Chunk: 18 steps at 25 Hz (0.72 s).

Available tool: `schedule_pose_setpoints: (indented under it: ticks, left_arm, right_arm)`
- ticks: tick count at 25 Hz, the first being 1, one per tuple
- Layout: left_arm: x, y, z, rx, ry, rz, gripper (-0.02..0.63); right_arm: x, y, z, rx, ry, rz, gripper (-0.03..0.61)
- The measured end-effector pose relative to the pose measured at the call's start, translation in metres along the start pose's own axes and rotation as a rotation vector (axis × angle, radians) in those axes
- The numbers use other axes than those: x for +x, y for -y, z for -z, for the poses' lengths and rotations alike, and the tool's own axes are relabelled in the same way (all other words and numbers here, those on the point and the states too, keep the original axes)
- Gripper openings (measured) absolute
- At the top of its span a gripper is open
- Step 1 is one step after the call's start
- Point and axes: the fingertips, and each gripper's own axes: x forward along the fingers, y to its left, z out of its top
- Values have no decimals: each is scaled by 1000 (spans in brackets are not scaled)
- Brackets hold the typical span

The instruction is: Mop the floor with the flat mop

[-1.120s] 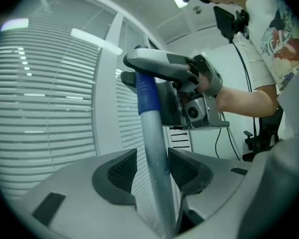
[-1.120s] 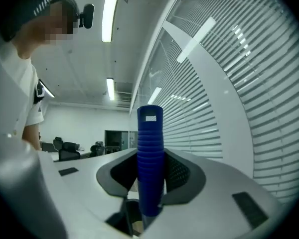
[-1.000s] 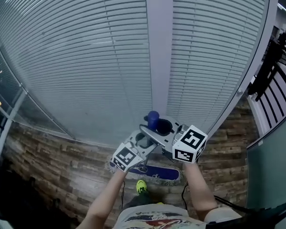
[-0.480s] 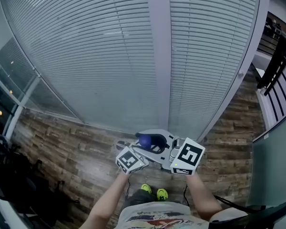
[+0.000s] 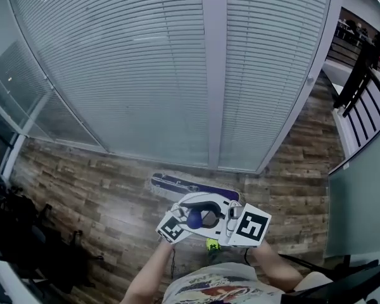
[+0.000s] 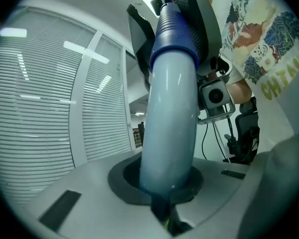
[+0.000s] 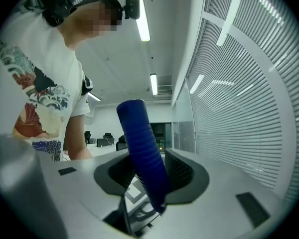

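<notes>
A flat mop with a purple head [image 5: 193,187] lies on the wood floor just in front of the blind-covered glass wall. Its pale pole [image 6: 172,108] runs up to a ribbed blue grip [image 7: 139,143] at chest height. My left gripper [image 6: 159,183] is shut on the pale pole, just below the blue grip. My right gripper [image 7: 152,180] holds the blue grip, which leans across its jaws; these have just been opening wider around it. In the head view both grippers [image 5: 199,219] sit side by side close to my body, the blue grip's end [image 5: 194,218] between them.
The wall of blinds [image 5: 126,75] with a pale pillar [image 5: 214,75] fills the space ahead. Dark bags and gear [image 5: 25,239] sit at the left. A black railing [image 5: 361,81] and a glass partition [image 5: 361,208] bound the right. My green shoe [image 5: 213,246] shows below the grippers.
The mop head has slid from beside my feet out toward the blinds. Both grippers have come lower in the head view, closer to my body.
</notes>
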Motion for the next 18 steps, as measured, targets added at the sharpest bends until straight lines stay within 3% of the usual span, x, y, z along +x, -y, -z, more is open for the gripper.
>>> schedule_pose_setpoints:
  ticks: [3, 10, 18]
  left_arm:
    - [-23, 42, 6, 36, 11, -14, 12]
    - [-59, 147, 18, 89, -2, 28, 12]
    - [-79, 256, 0, 104, -11, 23, 12]
  right_arm:
    - [1, -52, 1, 16, 44, 17, 160]
    - [-10, -159, 19, 51, 7, 36, 170]
    - [-46, -264, 9, 82, 37, 17, 176]
